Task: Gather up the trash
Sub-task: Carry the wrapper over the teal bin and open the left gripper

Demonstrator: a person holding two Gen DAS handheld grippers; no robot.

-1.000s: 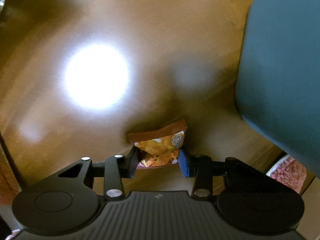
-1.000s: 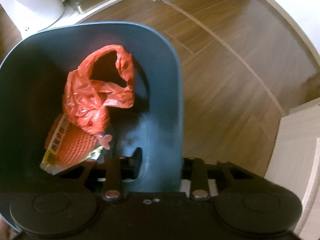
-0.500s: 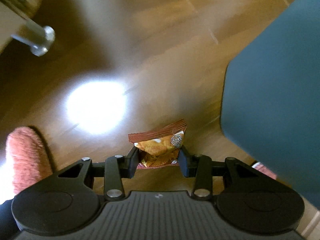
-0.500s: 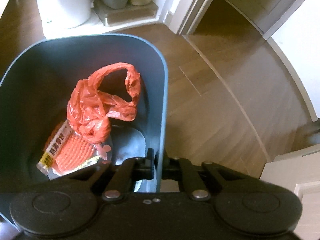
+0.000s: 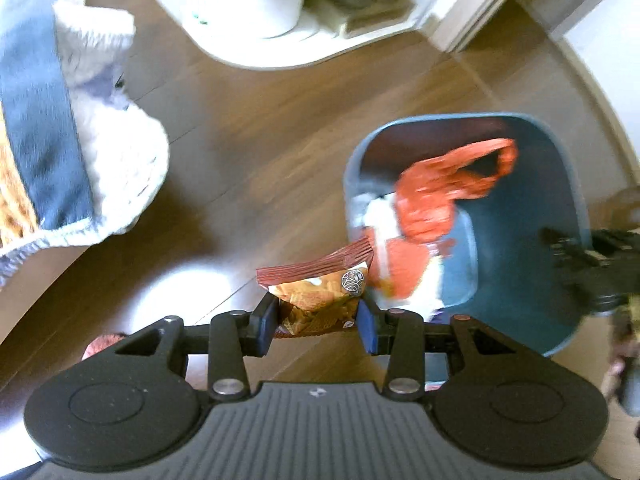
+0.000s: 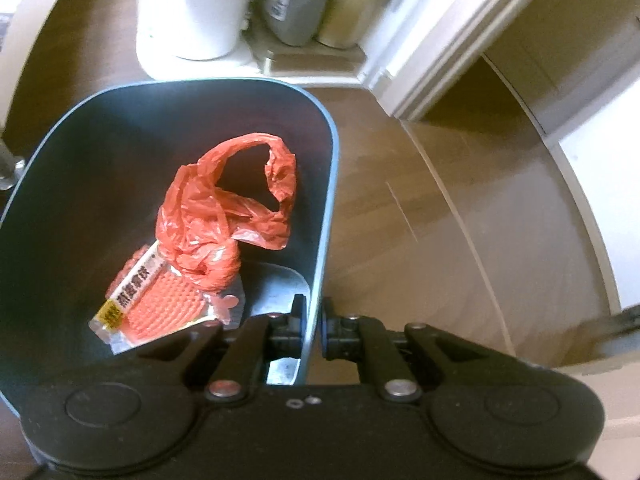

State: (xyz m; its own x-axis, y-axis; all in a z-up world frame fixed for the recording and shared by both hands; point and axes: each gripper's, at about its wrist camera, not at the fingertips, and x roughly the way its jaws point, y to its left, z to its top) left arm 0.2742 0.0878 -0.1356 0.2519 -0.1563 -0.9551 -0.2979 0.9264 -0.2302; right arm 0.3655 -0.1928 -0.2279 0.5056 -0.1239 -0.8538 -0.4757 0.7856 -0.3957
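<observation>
My left gripper [image 5: 317, 322] is shut on an orange-brown snack bag [image 5: 320, 296], held high above the wooden floor and just left of the dark teal bin [image 5: 572, 216]. My right gripper [image 6: 313, 330] is shut on the bin's right wall [image 6: 326, 208], one pad inside and one outside. In the bin lie a crumpled red plastic bag [image 6: 224, 216] and an orange mesh pack with a label [image 6: 156, 300]. The right gripper [image 5: 588, 264] also shows blurred at the bin's edge in the left wrist view.
A white cylinder [image 6: 192, 8], grey jugs [image 6: 296, 0] and a metal kettle [image 6: 352, 4] stand on a white base beyond the bin. A doorway [image 6: 500, 92] opens at the right. A white and blue cloth [image 5: 80, 140] hangs at the left.
The left gripper rose with the snack bag, and the bin's inside came into its view. The right gripper closed onto the bin's wall and rolled.
</observation>
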